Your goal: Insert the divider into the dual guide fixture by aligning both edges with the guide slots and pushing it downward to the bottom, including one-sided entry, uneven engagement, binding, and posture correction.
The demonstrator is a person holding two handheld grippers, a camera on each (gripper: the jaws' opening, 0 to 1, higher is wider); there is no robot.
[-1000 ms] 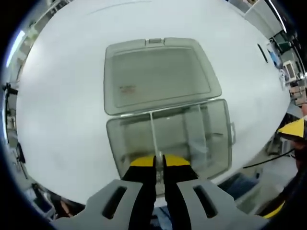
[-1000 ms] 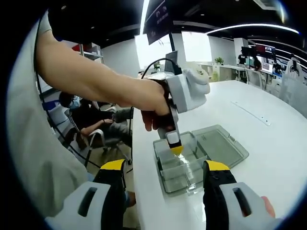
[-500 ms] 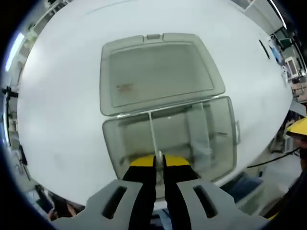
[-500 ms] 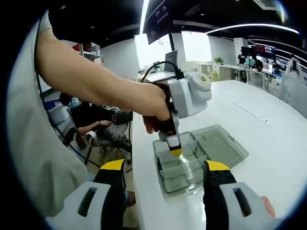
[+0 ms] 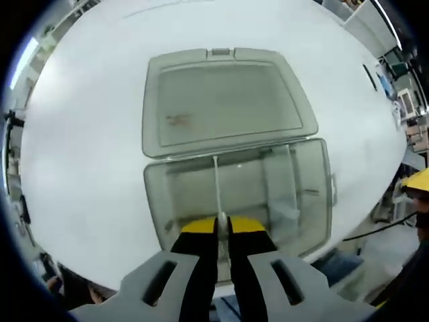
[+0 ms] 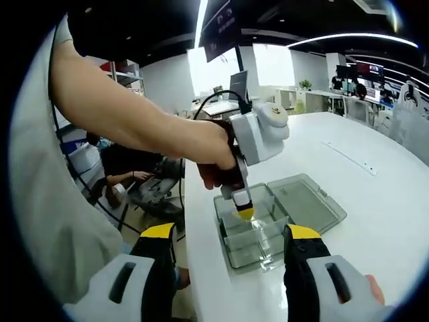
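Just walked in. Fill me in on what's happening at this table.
A person is fitting a clear divider into an open plastic box on a white table. The left hand-held gripper is shut on the divider's top edge, holding it upright inside the box, with the lid lying flat behind. The right hand-held gripper hangs open, off the box.

Our two handheld grippers, and what we wear

Our left gripper [image 5: 222,228] and right gripper [image 6: 228,235] have black jaws, yellow tips and slotted grey mounts; at twelve o'clock a black cable [image 6: 218,90] leaves the left's white-grey housing; our sleeve [image 6: 37,181] is pale grey.
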